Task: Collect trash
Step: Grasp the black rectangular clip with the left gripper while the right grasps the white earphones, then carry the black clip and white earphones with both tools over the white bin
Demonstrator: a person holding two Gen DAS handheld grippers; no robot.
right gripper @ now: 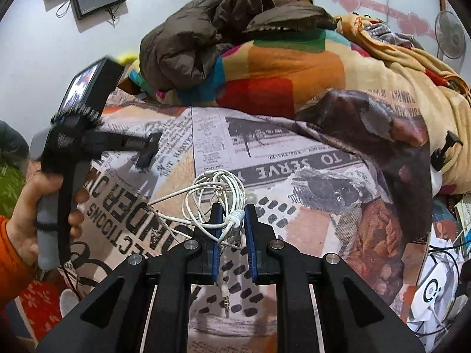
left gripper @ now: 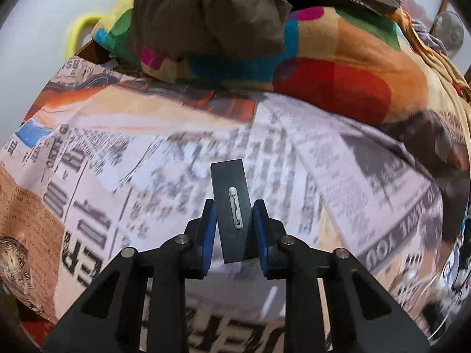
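Left tongs (left gripper: 232, 220): blue-padded fingers (left gripper: 209, 229) closed onto the long edges of a flat, dark, rectangular plate (left gripper: 231, 206), matte and hard-edged, bearing a small silvery pin-like clasp (left gripper: 236, 207) on its upper face; the plate stands tilted between the pads above the bed. Right tongs (right gripper: 232, 220): jaws drawn nearly together on a white cable (right gripper: 206, 200), rubbery and thin, bunched in loose coils; the coils spill ahead and to the left of the tips, one ribbed strain-relief collar sits between the pads, and a metal jack plug (right gripper: 226, 297) dangles below the fingers. In the right wrist view the left tongs appear at the left, black and angular, carried by a hand (right gripper: 26, 229) wrapped round a grey handle, with an orange sleeve (right gripper: 8, 264) at the wrist; a small lit screen sits on top of that tool. Beneath both tools lies a bedsheet (right gripper: 294, 158) printed with newspaper columns, headlines and orange-brown patches, soft and creased. Farther back rests a plush blanket (right gripper: 279, 67) in blocks of red, orange, green and blue; on it a crumpled brown quilted jacket (right gripper: 206, 29) with a zip. Behind, a pale wall (right gripper: 38, 44); at the far right, a standing fan (right gripper: 450, 38).
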